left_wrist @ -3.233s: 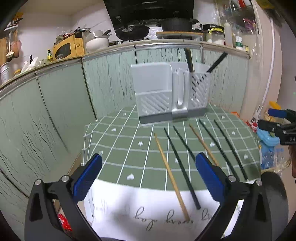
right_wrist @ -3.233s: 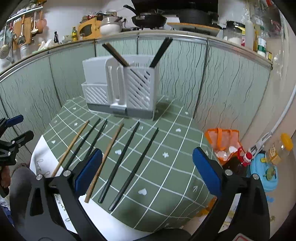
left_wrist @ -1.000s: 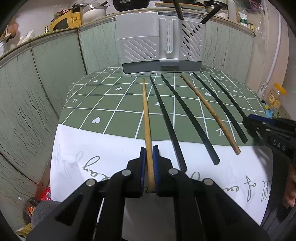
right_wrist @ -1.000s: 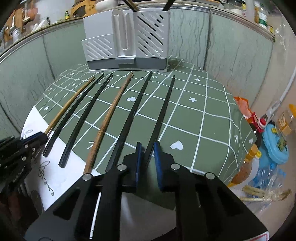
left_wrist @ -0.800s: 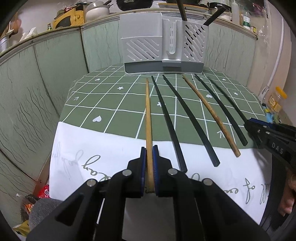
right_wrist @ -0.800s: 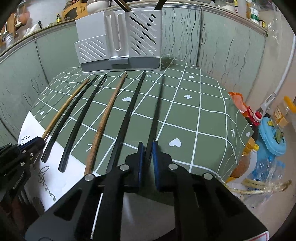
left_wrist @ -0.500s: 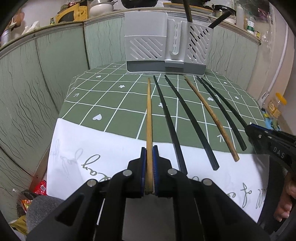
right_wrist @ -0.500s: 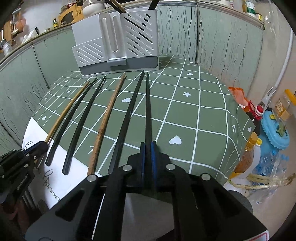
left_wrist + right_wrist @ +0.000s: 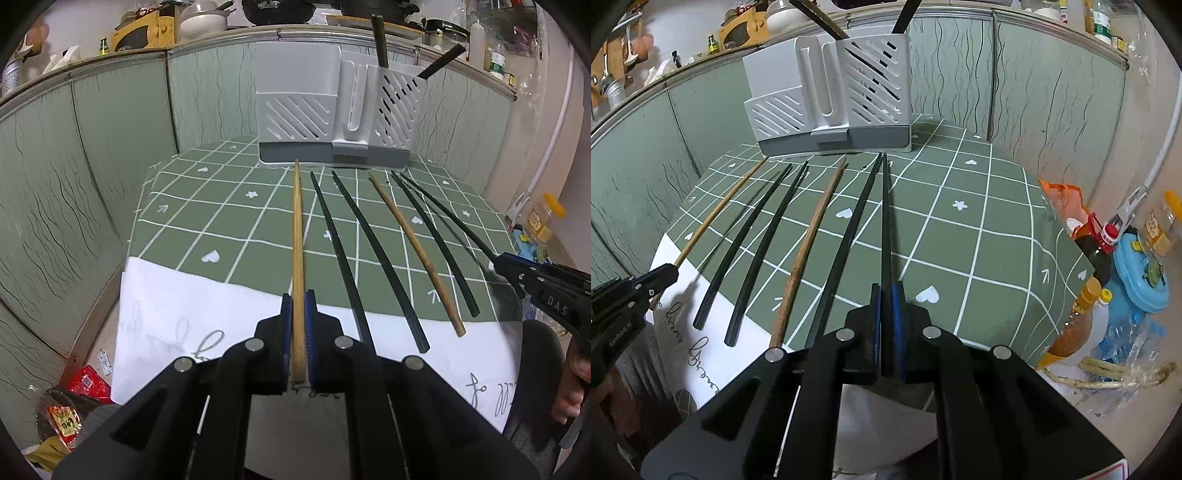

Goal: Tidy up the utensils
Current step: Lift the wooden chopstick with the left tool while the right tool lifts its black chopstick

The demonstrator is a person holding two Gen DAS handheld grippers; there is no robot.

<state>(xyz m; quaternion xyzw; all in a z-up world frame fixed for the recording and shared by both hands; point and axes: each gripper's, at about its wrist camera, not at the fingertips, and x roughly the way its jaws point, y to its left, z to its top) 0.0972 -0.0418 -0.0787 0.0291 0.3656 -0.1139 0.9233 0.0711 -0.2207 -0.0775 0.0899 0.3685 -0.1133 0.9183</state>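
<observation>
My left gripper (image 9: pixel 298 299) is shut on a light wooden chopstick (image 9: pixel 297 229), lifted above the green checked tablecloth (image 9: pixel 229 206) and pointing at the grey utensil holder (image 9: pixel 332 122). My right gripper (image 9: pixel 885 291) is shut on a black chopstick (image 9: pixel 885 214), also lifted and pointing toward the holder (image 9: pixel 831 99). Several chopsticks lie in a row on the cloth: black ones (image 9: pixel 341 254) and a brown wooden one (image 9: pixel 417 254). Two utensils (image 9: pixel 380 37) stand in the holder's right compartment.
Green panels wall off the table behind and at both sides. A white paper sheet (image 9: pixel 177 314) covers the table's near edge. Bottles and bags (image 9: pixel 1123 266) sit on the floor to the right. Red packets (image 9: pixel 70 406) lie on the floor at the left.
Both grippers closed on their chopsticks and raised them off the cloth. The black chopstick swung in line with the right gripper. Both views have pulled back and up slightly.
</observation>
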